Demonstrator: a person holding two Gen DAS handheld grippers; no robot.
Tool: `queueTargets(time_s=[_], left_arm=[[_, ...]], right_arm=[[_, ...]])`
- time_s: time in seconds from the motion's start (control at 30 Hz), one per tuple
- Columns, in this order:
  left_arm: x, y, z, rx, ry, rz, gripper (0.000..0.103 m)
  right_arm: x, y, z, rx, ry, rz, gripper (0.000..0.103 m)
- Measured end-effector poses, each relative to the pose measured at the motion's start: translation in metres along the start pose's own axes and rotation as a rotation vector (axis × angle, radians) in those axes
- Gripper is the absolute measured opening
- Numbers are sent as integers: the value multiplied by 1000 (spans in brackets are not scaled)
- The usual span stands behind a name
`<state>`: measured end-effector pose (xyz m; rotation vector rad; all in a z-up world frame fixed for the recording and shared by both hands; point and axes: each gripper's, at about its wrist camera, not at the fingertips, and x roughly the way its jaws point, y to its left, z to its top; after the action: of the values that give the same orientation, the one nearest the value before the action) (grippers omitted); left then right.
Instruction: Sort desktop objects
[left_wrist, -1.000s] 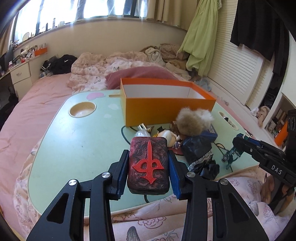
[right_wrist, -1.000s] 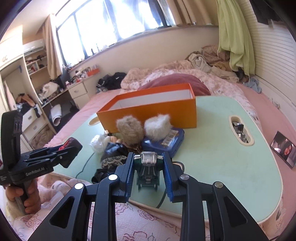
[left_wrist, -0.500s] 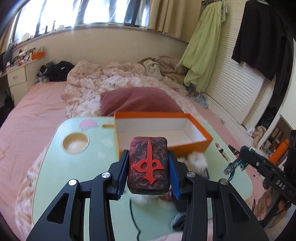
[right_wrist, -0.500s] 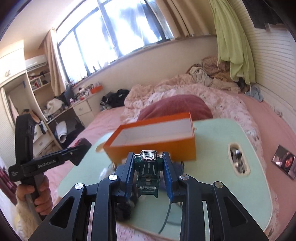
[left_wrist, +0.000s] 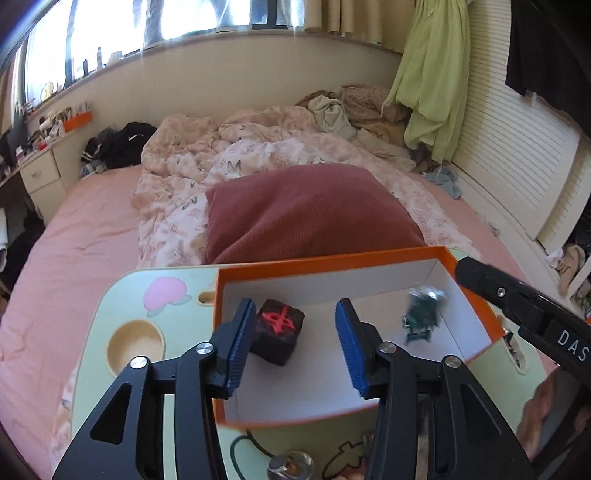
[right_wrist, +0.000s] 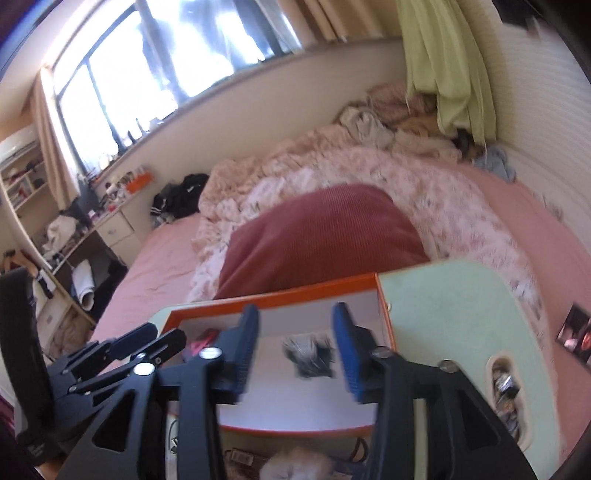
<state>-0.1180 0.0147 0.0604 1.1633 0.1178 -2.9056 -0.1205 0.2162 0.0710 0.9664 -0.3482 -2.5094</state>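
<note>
the left gripper (left_wrist: 293, 341), black arms with blue ribbed pads, hangs over the open orange cardboard box with a white inside (left_wrist: 388, 258); its jaws have just been opening and now stand apart with nothing pressed between them. the dark red block with a raised red cross-shaped sign (left_wrist: 279, 330) lies on the box floor close to the left pad, tilted on one edge, though whether it touches the pad i cannot tell. the right gripper (right_wrist: 295, 350), of the same build, is also above the box; its jaws have just been opening too and stand apart, clear of the small dark green toy figure with a silver head (right_wrist: 308, 352), which appears blurred between and below the pads. in the left wrist view that figure (left_wrist: 421, 314) is in the right part of the box, well apart from the block. the box rests on a pale green table (right_wrist: 450, 306) set on a pink bed. just behind the box lies a dark red corduroy pillow (left_wrist: 310, 210), and beyond it a crumpled pale floral quilt (left_wrist: 229, 155).
</note>
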Motion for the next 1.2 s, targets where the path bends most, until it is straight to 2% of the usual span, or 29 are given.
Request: queueTargets(time_s=[0.07, 0.17, 0.27, 0.37, 0.43, 0.47, 0.53, 0.6, 0.63, 0.7, 0.73, 0.77, 0.83, 1.2], left_arm=[[-14, 1, -6, -2, -26, -27, 68], [-41, 3, -20, 11, -79, -27, 75], [-66, 5, -44, 50, -90, 0, 80], [-77, 14, -80, 60, -48, 11, 80], [-75, 20, -111, 102, 5, -13, 81], [-72, 22, -123, 112, 32, 5, 81], [-71, 30, -145, 91, 66, 58, 81], [-70, 35, -160, 65, 86, 40, 81], [-68, 35, -164, 64, 97, 29, 81], [-66, 36, -169, 56, 87, 21, 89], [-65, 37, -171, 50, 81, 28, 99], [-63, 37, -171, 46, 90, 30, 103], [-63, 36, -172, 49, 86, 25, 103], [-66, 38, -176, 61, 66, 9, 103]], right_arm=[[-10, -2, -5, 7, -13, 10, 58], [-36, -1, -17, -33, -45, 3, 64], [-63, -2, -33, -58, -53, 5, 69], [-81, -5, -60, -88, 0, -34, 69], [-86, -5, -88, -123, 67, -98, 69], [-87, -6, -104, -140, 107, -122, 69], [-87, -7, -130, -153, 168, -120, 69], [-83, -4, -150, -186, 217, -136, 69], [-79, -1, -157, -216, 234, -158, 69], [-75, 5, -163, -267, 241, -204, 70], [-73, 6, -164, -281, 242, -214, 74], [-71, 8, -166, -300, 247, -225, 81], [-68, 9, -170, -315, 254, -220, 91], [-65, 5, -170, -319, 260, -213, 97]])
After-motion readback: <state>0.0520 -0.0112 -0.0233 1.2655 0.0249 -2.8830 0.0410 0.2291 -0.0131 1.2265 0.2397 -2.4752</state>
